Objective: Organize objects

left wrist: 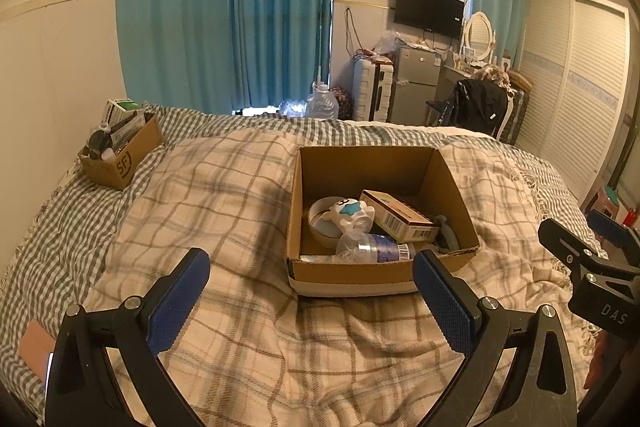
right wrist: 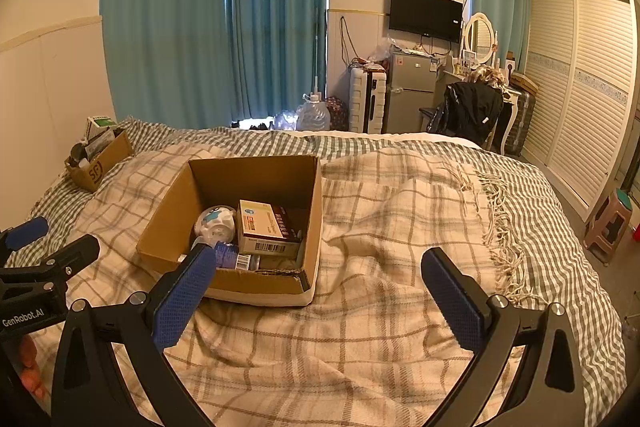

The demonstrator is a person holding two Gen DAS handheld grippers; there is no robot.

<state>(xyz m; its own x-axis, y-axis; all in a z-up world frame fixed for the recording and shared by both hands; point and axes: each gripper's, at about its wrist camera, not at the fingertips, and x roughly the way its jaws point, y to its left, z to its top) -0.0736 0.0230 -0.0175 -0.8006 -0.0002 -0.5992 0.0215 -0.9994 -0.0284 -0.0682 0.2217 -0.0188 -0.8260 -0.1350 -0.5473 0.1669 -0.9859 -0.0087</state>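
An open cardboard box [left wrist: 448,183] [right wrist: 168,211] sits on the plaid blanket in the middle of the bed. Inside lie a white toy with a blue star [left wrist: 349,213] [right wrist: 214,221], a bowl [left wrist: 320,227], a plastic bottle [left wrist: 376,247] [right wrist: 234,254] and a small carton with a barcode [left wrist: 400,217] [right wrist: 266,229]. My left gripper [left wrist: 312,279] is open and empty, just short of the box's near wall. My right gripper [right wrist: 320,275] is open and empty, to the right of the box; it also shows in the left wrist view [left wrist: 580,239].
A smaller SF cardboard box [left wrist: 120,155] [right wrist: 98,163] full of items stands at the bed's far left by the wall. Beyond the bed are water jugs [left wrist: 322,103], a suitcase, a fridge [left wrist: 414,83], a chair and a wardrobe [right wrist: 580,87]. A stool [right wrist: 610,223] stands right of the bed.
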